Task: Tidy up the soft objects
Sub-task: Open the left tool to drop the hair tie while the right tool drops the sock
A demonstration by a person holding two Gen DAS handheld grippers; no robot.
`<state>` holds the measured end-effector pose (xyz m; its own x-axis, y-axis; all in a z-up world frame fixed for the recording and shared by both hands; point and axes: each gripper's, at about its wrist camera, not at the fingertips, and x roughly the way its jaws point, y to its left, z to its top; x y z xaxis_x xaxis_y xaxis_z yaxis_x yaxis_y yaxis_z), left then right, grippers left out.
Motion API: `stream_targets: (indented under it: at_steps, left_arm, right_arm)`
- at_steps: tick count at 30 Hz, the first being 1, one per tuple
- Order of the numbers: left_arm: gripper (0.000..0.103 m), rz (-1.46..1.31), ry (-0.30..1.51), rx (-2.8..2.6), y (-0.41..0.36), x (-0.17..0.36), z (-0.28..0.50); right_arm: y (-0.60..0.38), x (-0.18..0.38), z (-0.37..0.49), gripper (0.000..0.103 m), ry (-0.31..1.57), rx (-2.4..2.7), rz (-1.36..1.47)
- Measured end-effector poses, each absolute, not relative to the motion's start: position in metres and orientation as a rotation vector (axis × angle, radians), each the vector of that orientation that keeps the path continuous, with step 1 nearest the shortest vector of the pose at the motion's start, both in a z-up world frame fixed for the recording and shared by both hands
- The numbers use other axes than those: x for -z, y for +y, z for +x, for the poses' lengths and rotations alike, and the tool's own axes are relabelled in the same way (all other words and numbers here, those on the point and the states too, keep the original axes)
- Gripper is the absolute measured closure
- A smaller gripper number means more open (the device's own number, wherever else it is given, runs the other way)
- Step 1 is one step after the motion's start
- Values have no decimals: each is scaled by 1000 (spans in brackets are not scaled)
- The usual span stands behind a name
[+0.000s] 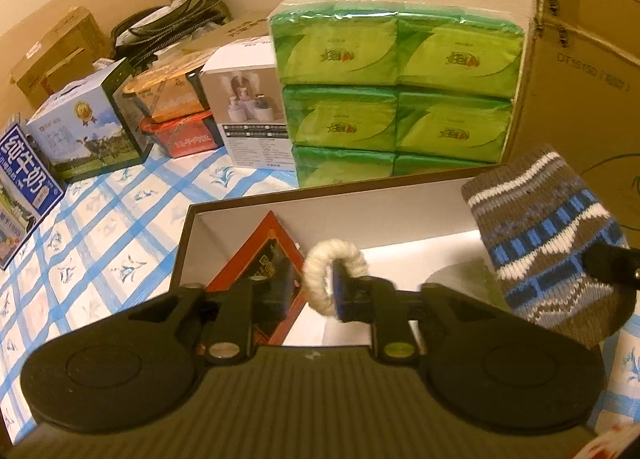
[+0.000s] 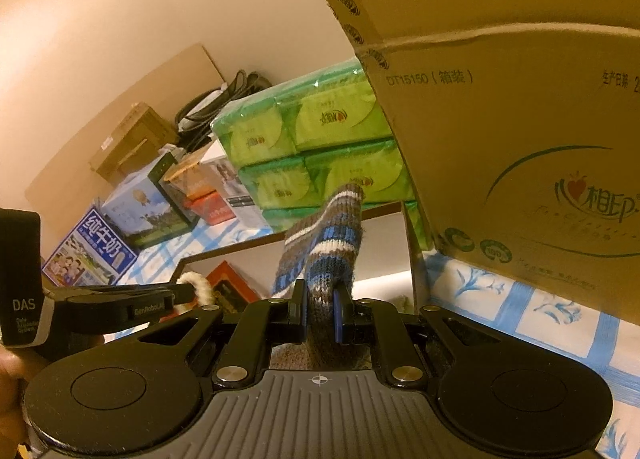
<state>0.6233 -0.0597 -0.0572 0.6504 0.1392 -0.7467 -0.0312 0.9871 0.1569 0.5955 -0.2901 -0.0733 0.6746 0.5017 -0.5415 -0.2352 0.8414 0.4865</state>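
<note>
1. Cardboard first: big brown carton (image 2: 520, 131) stands at the right on the blue-checked cloth (image 1: 100, 227), with the shrink-wrapped stack of green tissue packs (image 1: 396, 91) just beside it
2. Open shallow box (image 1: 320, 203), dark rim and white inside, sits in front of the tissue stack; a red-edged packet (image 1: 260, 259) leans inside it, nothing soft seen lying in it yet
3. Knit sock (image 2: 324, 251), striped brown, blue and white, is carried over the box's right end, its free end sticking up
4. Right gripper (image 2: 324, 315) has its pads clamped tight on the sock's lower part
5. Left gripper (image 1: 316, 299) hovers over the box middle, jaws parted
6. Cream fuzzy ring (image 1: 334, 279), a hair tie by the look, hangs looped over the left gripper's right-hand finger; the other finger stands clear of it, so it looks let go but not dropped
7. Judgement: both soft items have reached the box; neither is set down. Left to do: shed the ring, release the sock
</note>
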Motion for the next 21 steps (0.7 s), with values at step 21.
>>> stream_targets:
  at_steps: [21]
  left_arm:
    - [77, 126, 875, -126, -46, 61, 620]
  right_arm:
    - [-265, 76, 603, 73, 664, -467, 459]
